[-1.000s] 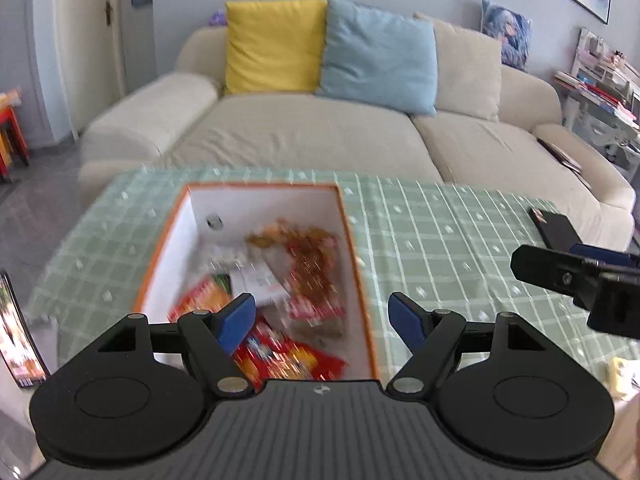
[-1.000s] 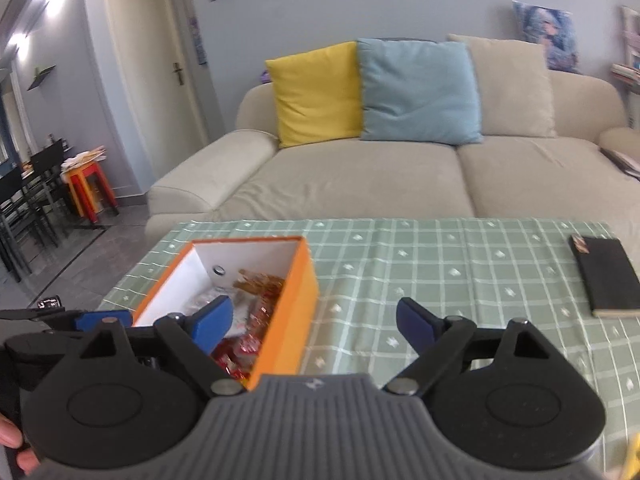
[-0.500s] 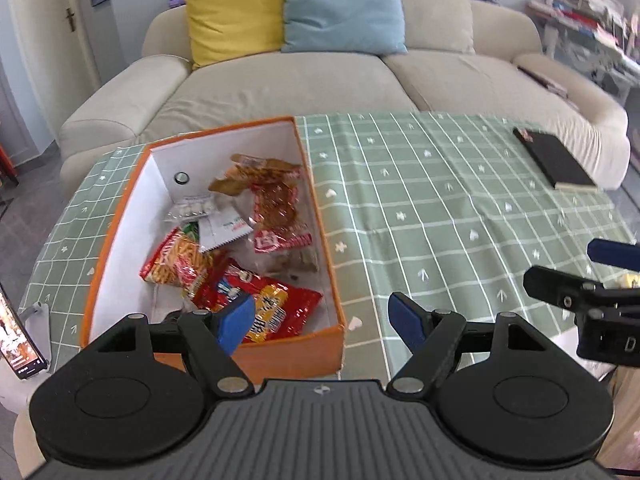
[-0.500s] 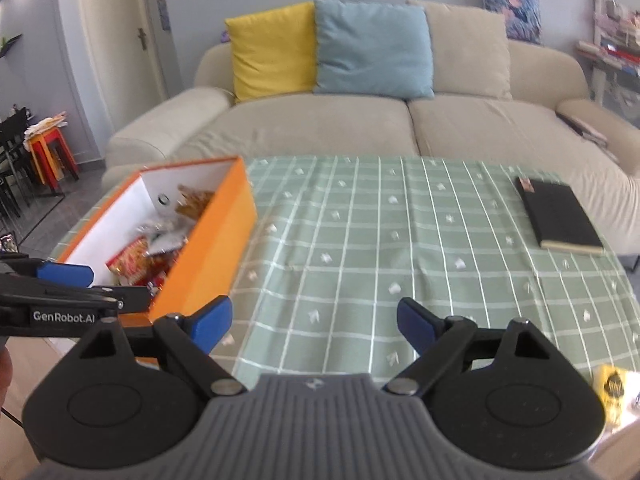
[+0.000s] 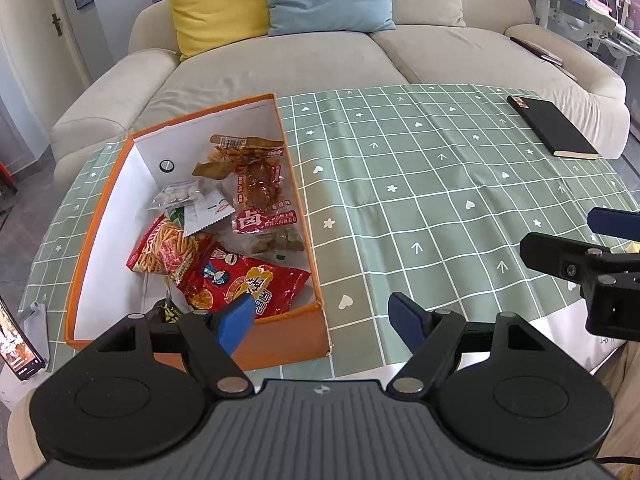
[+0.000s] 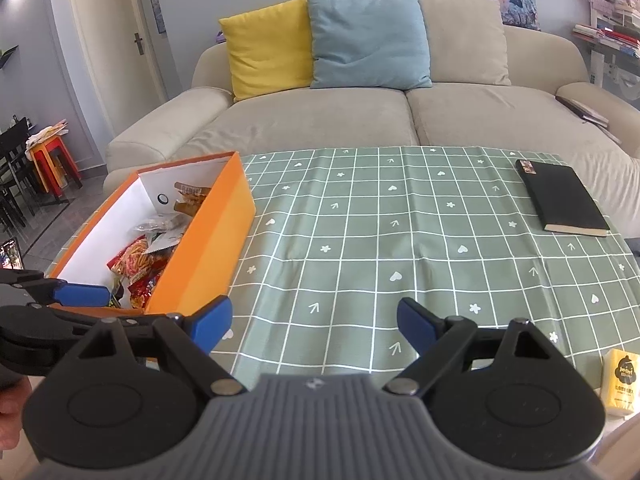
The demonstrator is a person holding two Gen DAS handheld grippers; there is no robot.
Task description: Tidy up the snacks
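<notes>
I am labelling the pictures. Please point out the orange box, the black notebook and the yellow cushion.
orange box (image 5: 280, 344), left wrist view, near outer wall.
black notebook (image 6: 560, 196), right wrist view, middle of cover.
yellow cushion (image 6: 268, 48), right wrist view, middle of front.

"卤" on a clear snack packet (image 5: 265, 219).

Bright, even daylight, sharp focus (fisheye edges bend strongly).
</notes>
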